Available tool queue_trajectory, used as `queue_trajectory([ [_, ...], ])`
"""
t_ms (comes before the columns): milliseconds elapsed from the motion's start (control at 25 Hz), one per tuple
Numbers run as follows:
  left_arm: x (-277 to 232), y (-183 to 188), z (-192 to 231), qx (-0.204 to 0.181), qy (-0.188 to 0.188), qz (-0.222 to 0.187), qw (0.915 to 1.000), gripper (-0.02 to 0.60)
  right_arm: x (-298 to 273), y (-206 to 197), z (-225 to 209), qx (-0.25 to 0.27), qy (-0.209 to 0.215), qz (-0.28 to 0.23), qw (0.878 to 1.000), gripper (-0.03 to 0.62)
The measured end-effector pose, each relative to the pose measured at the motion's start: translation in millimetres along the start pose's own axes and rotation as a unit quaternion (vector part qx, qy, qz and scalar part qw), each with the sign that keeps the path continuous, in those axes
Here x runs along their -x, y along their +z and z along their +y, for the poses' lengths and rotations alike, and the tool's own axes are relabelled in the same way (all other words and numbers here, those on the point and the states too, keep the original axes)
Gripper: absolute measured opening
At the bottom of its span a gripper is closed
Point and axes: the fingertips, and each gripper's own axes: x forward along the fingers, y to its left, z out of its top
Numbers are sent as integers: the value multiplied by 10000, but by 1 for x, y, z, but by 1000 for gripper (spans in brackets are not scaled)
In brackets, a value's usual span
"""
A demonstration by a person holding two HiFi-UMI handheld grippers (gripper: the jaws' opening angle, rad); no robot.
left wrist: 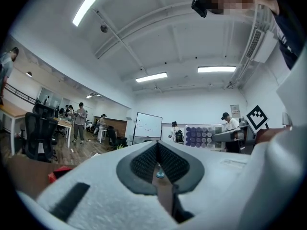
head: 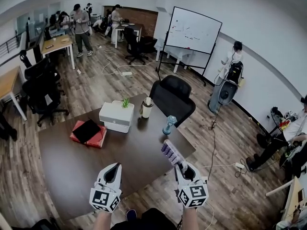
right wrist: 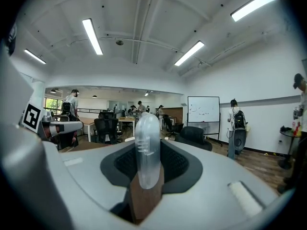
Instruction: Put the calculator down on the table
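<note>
Dark brown wooden desk (head: 72, 166) fills the foreground of a busy open office. The right gripper (head: 181, 167) has its fingers (right wrist: 180, 164) pinched narrowly on a slim white calculator with purple keys (head: 171, 152), gripped by its near end (seen edge-on from the right gripper view) and held off the desk above its near right edge. The left gripper (head: 114, 167) hangs beside it, fingers (left wrist: 144, 162) pressed together at the tips, holding nothing.
</note>
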Motion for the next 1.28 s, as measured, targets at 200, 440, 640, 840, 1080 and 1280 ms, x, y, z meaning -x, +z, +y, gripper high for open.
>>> queue_trajectory([
  [200, -16, 0, 12, -20, 28, 11, 10000, -5, -21, 2, -2, -24, 30, 20, 10000, 118],
  [440, -46, -4, 29, -4, 242, -9, 9997, -5, -57, -1, -15, -31, 207, 35, 9998, 118],
  [640, -83, -6, 37, -104, 445, -23, 9990, -5, -103, 3, -39, -68, 445, -14, 9990, 117],
  [840, -123, 0, 46, -168, 858, -123, 9961, -5, -146, 13, -67, -39, 777, -6, 9970, 117],
  [1080, -160, 5, 56, -205, 1368, -189, 9902, -5, -196, 29, -99, 44, 1148, -69, 9934, 118],
  [1280, -179, 5, 63, -235, 1787, -182, 9835, -5, -225, 33, -120, 135, 1403, -60, 9900, 118],
])
